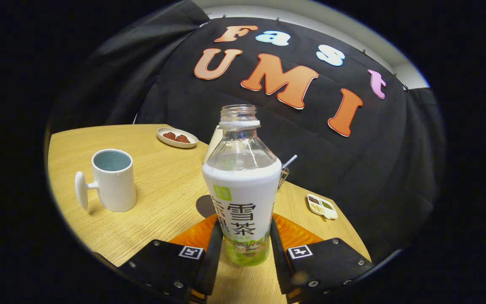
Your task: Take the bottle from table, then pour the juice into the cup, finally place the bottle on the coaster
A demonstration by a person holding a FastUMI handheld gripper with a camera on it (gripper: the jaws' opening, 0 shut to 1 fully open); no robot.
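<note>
Two fingers of the tool (243, 249) clamp the uncapped bottle (242, 185) low on its body, keeping it upright so nothing spills. The cup (112, 179) stands on the worktop (163, 185), well apart.

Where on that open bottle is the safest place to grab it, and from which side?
Low on the labelled body of the bottle, from the side, level with the table. It stands upright with no cap, so a sideways squeeze keeps it vertical. The body is straight-walled there; the shoulder above narrows. The gripper already has its jaws pressing both flanks near the base.
</note>
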